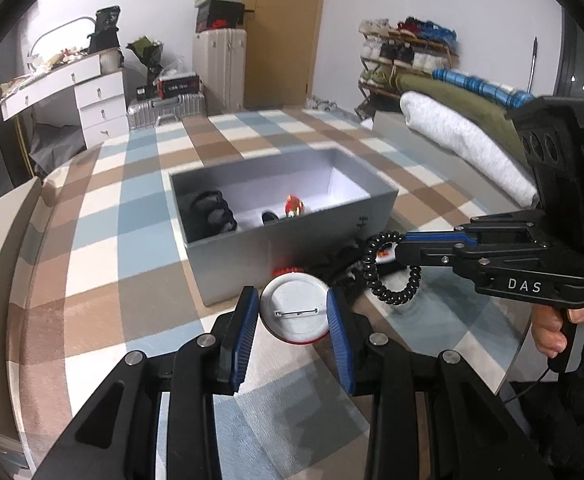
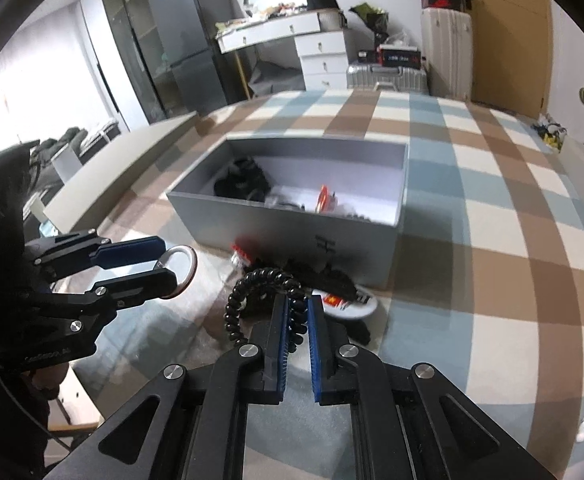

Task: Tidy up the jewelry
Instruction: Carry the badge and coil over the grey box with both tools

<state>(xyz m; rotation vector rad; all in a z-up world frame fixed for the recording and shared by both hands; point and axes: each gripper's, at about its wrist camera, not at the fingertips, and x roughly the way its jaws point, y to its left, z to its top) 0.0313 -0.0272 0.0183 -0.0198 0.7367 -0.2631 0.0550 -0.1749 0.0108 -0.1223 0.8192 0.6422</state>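
Left wrist view: I have my left gripper clamped on a round pin badge, one blue pad on each side of its rim. The badge faces me back-first: a pale metal disc with a thin pin bar across it and a sliver of red along the lower edge. It sits right between the fingertips, raised above the checked cloth.

Just ahead of those fingertips stands the grey box, open on top, white inside. In it I see a black ribbed bundle at the left end and a small red and gold piece nearer the middle. A few dark and red items lie against the box's near wall, blurred, so I cannot name them.

To the right of my left tool, my right gripper comes in sideways with its jaws closed down on a black coiled spiral band, which hangs in a loop below and ahead of the tips.

In the right wrist view the same band is pinched between the narrow-set blue pads of the right gripper, its glossy coils arching out to the left of the fingers. Beyond the tips lies a white disc with red print, and the box sits further ahead.
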